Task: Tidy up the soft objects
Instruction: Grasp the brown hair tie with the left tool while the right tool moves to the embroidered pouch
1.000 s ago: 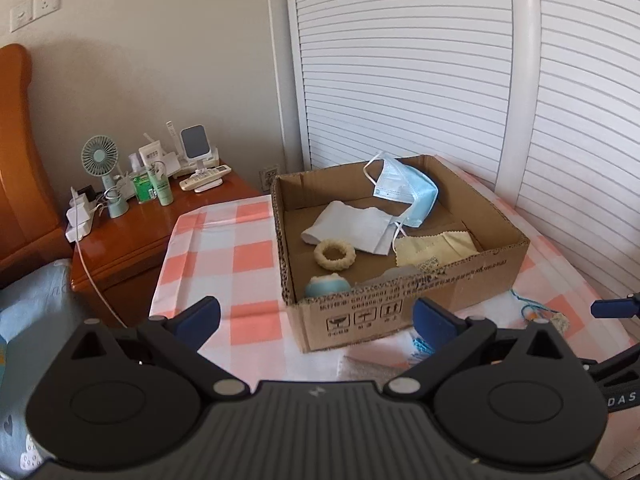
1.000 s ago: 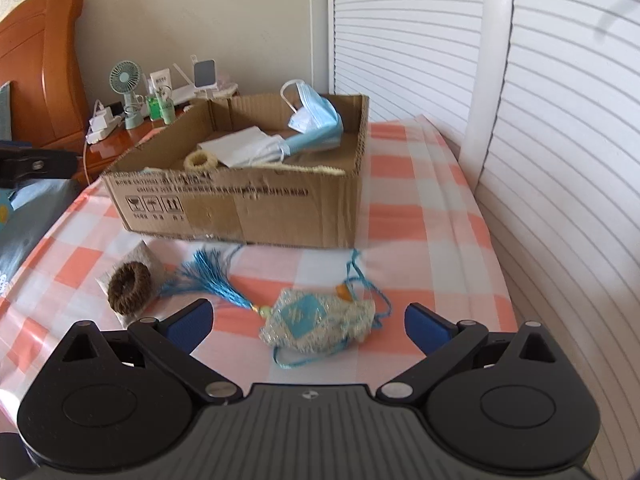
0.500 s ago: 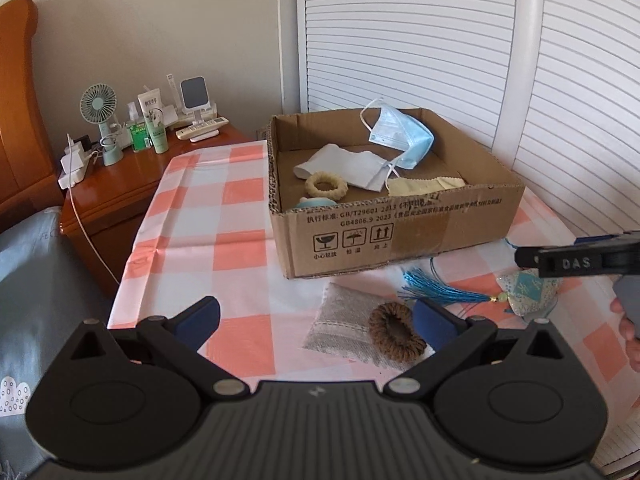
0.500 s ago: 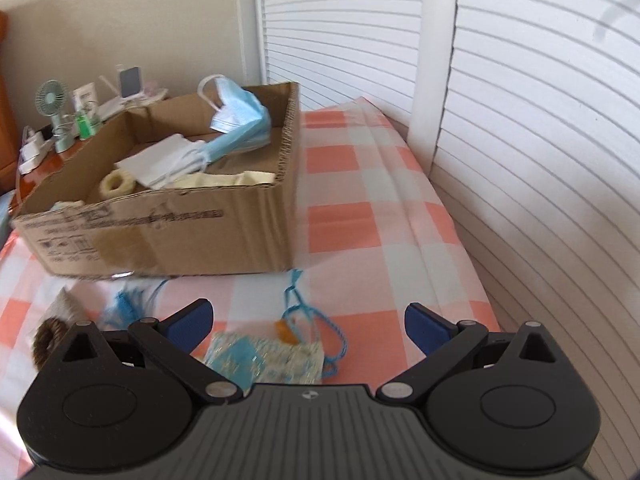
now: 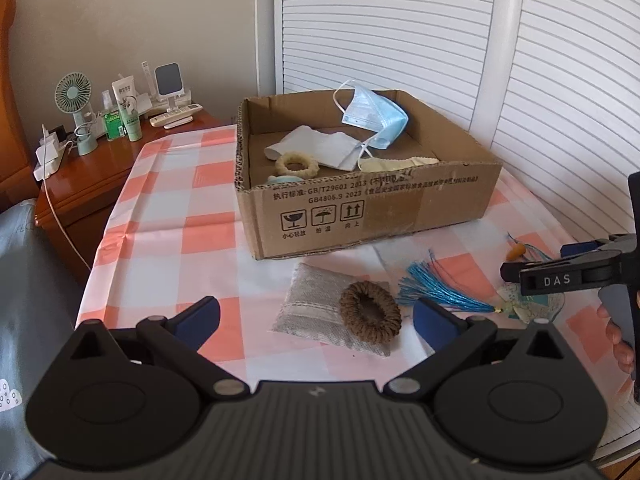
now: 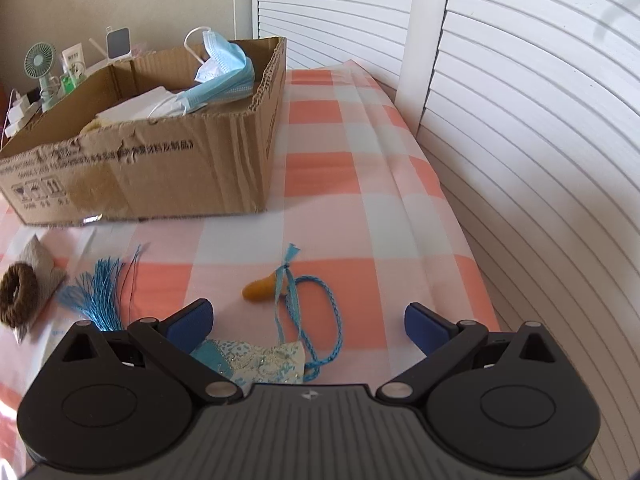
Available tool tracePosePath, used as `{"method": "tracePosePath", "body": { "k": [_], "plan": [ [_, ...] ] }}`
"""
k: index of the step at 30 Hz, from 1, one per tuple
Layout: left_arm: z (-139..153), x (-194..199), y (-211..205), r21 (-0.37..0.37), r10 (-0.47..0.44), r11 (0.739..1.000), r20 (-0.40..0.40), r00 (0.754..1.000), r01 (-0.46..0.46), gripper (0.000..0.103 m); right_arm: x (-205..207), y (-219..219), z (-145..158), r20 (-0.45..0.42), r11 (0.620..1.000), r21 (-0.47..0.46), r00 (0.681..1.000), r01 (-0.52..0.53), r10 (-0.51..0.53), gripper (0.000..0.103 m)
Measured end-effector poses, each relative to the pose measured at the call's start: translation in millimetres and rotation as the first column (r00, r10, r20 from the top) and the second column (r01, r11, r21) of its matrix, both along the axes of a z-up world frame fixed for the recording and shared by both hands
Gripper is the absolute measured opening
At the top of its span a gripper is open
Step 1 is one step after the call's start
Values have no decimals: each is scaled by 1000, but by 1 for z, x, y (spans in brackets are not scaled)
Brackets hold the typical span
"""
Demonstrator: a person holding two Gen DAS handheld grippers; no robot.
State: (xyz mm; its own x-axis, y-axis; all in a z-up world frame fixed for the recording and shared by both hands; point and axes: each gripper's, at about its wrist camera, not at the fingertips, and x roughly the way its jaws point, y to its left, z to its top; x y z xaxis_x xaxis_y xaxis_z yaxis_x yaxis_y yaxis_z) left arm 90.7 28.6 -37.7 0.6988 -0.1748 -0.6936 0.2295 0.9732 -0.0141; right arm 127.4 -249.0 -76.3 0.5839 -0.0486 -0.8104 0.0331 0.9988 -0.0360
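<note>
Right wrist view: right gripper (image 6: 307, 322) fingers are spread, empty, above the embroidered sachet (image 6: 260, 362) on the tabletop (image 6: 384, 208); its padded body, not cord, should be pinched. Left gripper (image 5: 316, 318) is likewise spread, empty.

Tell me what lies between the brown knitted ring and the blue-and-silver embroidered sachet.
In the left wrist view, the sachet's blue tassel stretches between the brown knitted ring and the embroidered sachet on checked cloth.

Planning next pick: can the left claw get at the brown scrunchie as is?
Probably yes. The left claw is open, the brown scrunchie lies uncovered atop the grey pouch, and nothing stands between them.
</note>
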Motion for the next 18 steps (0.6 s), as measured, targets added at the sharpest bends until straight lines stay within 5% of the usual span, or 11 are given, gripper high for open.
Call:
{"method": "tracePosePath", "body": {
  "k": [18],
  "plan": [
    [-22,4,-25,25,-100,995,-14,995,101,102,-36,-4,-4,60,996,7,994,-91,91,103]
  ]
}}
